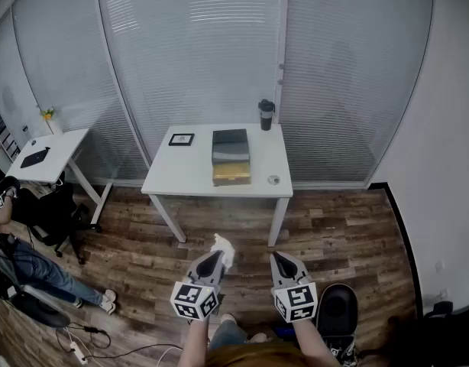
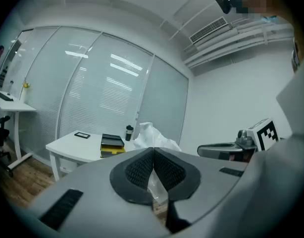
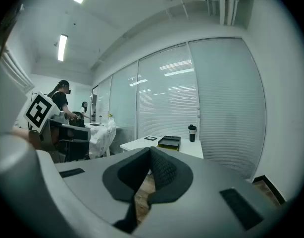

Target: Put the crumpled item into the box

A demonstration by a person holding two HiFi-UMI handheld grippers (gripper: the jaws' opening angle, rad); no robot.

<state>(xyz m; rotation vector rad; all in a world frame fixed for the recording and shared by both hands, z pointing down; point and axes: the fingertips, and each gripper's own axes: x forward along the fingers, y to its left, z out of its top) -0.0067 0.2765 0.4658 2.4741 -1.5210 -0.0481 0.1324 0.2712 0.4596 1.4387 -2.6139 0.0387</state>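
Note:
A white crumpled item point(image 1: 223, 251) sticks out of my left gripper point(image 1: 211, 260), which is shut on it; in the left gripper view the crumpled item point(image 2: 151, 136) rises above the closed pads point(image 2: 142, 170). My right gripper point(image 1: 283, 264) is held beside it, shut with nothing in it; its pads point(image 3: 162, 170) meet at the tips. The box point(image 1: 231, 157), dark on top with a yellow lower part, lies on the white table point(image 1: 195, 174) ahead, well beyond both grippers. The box point(image 3: 170, 142) shows small in the right gripper view, and the box point(image 2: 112, 145) also in the left gripper view.
On the table stand a black tumbler point(image 1: 266, 115), a small dark frame point(image 1: 181, 139) and a small round object point(image 1: 273, 180). A second desk point(image 1: 47, 155) and a seated person point(image 1: 24, 262) are at the left. Glass walls with blinds close the back. Wooden floor lies between me and the table.

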